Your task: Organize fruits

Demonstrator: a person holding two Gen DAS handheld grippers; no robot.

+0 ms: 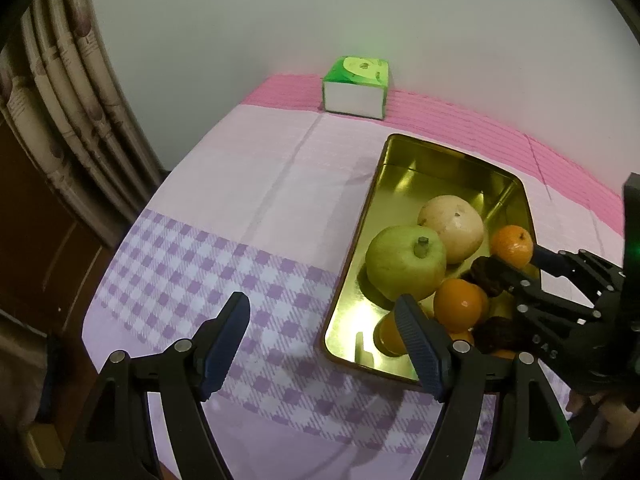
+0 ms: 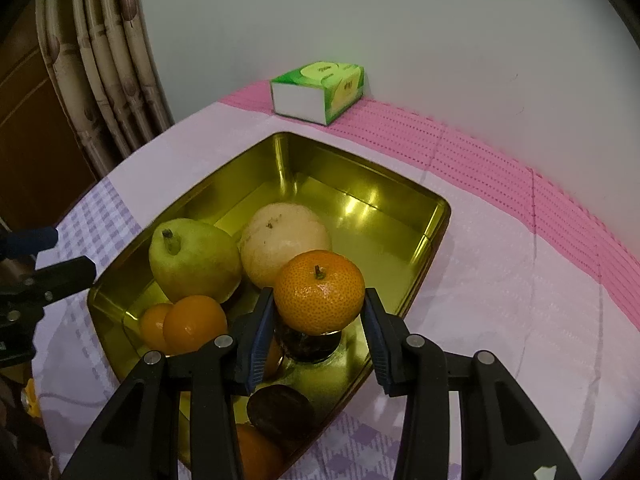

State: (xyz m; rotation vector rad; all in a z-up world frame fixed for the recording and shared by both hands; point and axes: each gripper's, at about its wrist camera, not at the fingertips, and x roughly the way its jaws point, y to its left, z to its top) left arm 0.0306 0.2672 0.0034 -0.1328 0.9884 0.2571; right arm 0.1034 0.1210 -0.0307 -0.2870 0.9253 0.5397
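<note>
A gold tin tray (image 1: 356, 240) (image 2: 424, 248) on the pink and purple cloth holds a green pear (image 1: 404, 260) (image 2: 196, 260), a pale round pear (image 1: 452, 226) (image 2: 284, 236), several oranges (image 1: 460, 304) (image 2: 192, 324) and dark brown fruits (image 2: 280, 408). My right gripper (image 2: 318, 296) (image 1: 516, 256) is shut on a tangerine (image 2: 320, 292) (image 1: 514, 246) and holds it over the tray's near right part, above a dark fruit. My left gripper (image 1: 324, 340) (image 2: 52, 256) stands open at the tray's near left corner with nothing between its fingers.
A green and white tissue pack (image 1: 356, 88) (image 2: 320, 92) stands at the back against the wall. A curtain (image 1: 80, 100) hangs past the table's left edge. Bare checked cloth (image 1: 200, 272) lies to the left of the tray.
</note>
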